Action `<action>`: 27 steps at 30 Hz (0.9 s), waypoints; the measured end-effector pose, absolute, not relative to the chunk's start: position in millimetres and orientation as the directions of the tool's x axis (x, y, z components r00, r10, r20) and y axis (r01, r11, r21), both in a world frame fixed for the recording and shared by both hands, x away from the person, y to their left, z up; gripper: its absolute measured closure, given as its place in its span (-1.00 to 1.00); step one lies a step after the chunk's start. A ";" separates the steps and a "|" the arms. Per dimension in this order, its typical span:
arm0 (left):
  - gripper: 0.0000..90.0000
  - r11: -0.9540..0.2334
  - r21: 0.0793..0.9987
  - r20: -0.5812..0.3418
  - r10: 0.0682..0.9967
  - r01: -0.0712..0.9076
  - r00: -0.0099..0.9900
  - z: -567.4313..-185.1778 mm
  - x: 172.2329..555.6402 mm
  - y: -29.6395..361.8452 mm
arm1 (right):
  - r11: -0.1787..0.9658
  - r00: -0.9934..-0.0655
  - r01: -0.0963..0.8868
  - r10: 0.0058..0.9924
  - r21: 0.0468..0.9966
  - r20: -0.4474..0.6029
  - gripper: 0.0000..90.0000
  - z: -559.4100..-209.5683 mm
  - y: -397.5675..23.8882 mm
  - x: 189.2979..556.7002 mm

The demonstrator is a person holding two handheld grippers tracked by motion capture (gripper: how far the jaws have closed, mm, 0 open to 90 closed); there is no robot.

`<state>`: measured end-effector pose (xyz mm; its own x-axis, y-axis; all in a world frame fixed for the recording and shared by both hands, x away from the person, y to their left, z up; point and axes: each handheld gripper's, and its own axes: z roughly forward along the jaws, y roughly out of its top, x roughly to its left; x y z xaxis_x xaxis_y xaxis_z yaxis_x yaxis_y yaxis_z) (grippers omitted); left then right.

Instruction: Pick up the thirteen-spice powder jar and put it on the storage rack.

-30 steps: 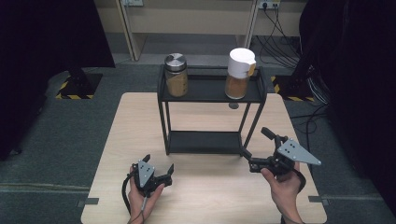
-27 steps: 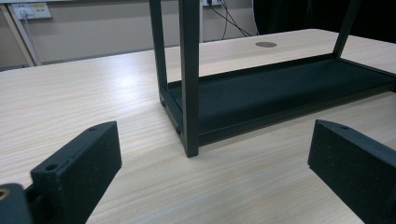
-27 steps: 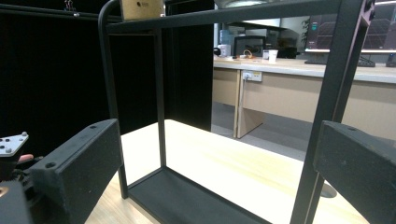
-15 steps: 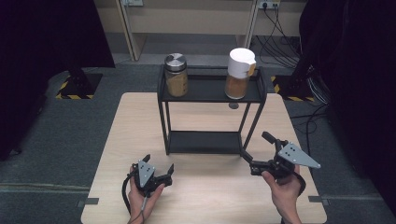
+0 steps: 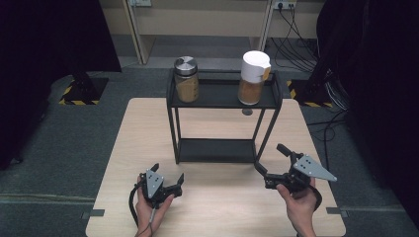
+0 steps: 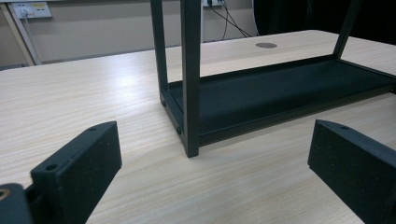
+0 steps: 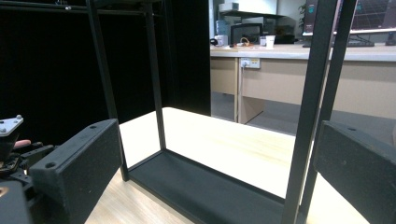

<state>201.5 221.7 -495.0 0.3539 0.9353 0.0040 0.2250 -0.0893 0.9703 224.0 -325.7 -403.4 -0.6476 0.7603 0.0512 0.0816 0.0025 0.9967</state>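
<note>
The person's left hand (image 5: 148, 205) comes in from the near edge of the light wooden surface (image 5: 212, 217) and holds the left gripper (image 5: 168, 178) low over the wood, pointing forward and a little to the right. Its jaws are spread wide and they grip nothing. In the left gripper view, the near left leg of the black metal two-level shelf rack (image 6: 191, 79) stands between the two jaws but farther off, apart from both, with the lower black tray (image 6: 280, 91) behind it.

The right hand (image 5: 299, 205) holds the right gripper (image 5: 271, 159) near the rack's right front corner, turned to the left toward the rack. Its jaws are also spread wide and empty. In the right gripper view, a right leg of the rack (image 7: 310, 107) rises just inside the right jaw, not touching it as far as I can tell.

On the top shelf (image 5: 222, 96) stand two jars with brown powder: a glass jar with a silver metal lid (image 5: 186, 79) at the left, and a glass jar with a white lid (image 5: 253, 77) at the right. Both are well apart from the grippers.
</note>
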 end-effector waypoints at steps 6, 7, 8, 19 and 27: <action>-0.96 -0.082 0.971 -0.003 0.935 0.223 0.354 -495.7 201.2 222.8 | -0.019 -0.642 0.088 0.764 0.996 0.071 -0.97 -410.1 -326.6 221.6; -0.96 -0.079 0.971 -0.005 0.936 0.224 0.353 -495.7 201.3 222.9 | -0.023 -0.640 0.088 0.764 0.996 0.075 -0.97 -411.4 -327.1 221.1; -0.96 -0.080 0.971 -0.005 0.936 0.225 0.353 -495.6 201.4 222.8 | -0.028 -0.639 0.088 0.765 0.996 0.078 -0.97 -412.8 -327.5 220.6; -0.96 -0.085 0.971 0.000 0.936 0.226 0.353 -495.2 201.5 222.1 | -0.030 -0.633 0.097 0.770 0.995 0.085 -0.97 -420.2 -329.3 217.4; -0.96 -0.083 0.971 -0.002 0.936 0.226 0.353 -495.3 201.5 222.4 | -0.020 -0.625 0.111 0.776 0.994 0.085 -0.97 -424.9 -329.1 217.0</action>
<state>201.5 222.4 -495.3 0.3531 0.9356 -0.0023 0.2261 -0.0830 0.9706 217.0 -329.1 -424.9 -0.6252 0.7758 0.0849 0.1105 -0.0197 0.9937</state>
